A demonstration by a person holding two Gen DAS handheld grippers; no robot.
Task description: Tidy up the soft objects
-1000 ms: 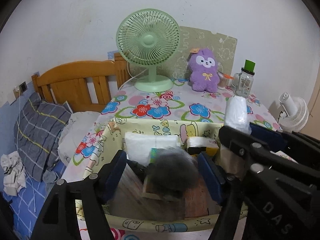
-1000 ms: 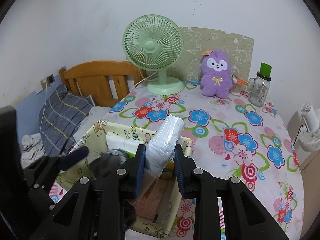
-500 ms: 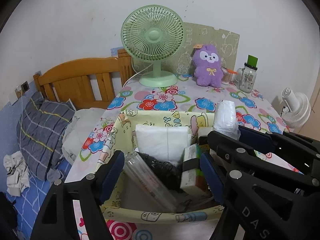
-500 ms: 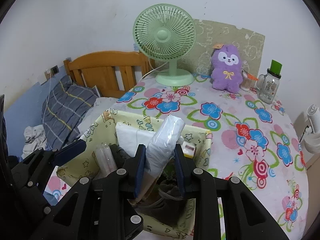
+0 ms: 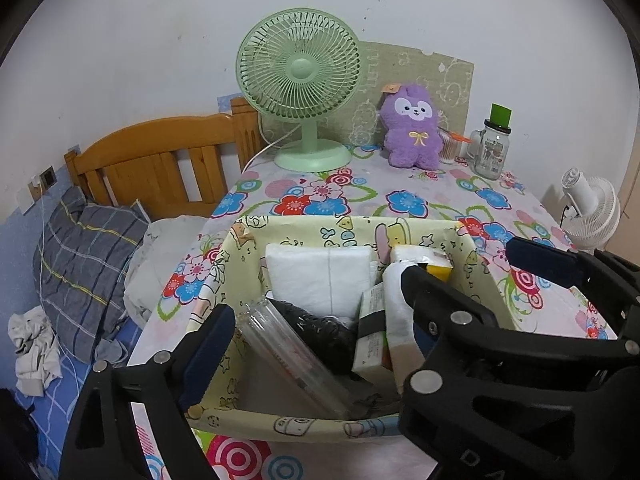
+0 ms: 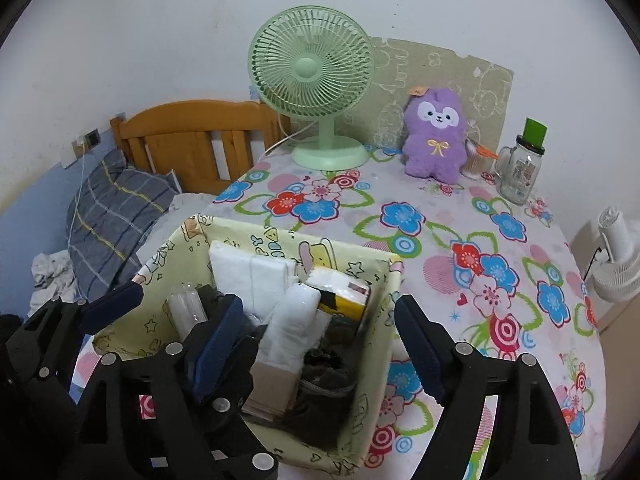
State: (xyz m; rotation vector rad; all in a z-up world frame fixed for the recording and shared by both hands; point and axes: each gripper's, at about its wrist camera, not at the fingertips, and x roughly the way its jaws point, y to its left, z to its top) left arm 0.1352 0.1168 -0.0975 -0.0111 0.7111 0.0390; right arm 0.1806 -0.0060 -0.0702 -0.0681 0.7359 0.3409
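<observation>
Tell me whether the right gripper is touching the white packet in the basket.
Apart. Right wrist view: the right gripper's open jaws flank the white packet with gaps.

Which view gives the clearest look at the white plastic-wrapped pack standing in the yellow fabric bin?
The right wrist view: the white plastic-wrapped pack stands in the yellow fabric bin between the open right gripper fingers. In the left wrist view the right gripper covers much of it.
</observation>
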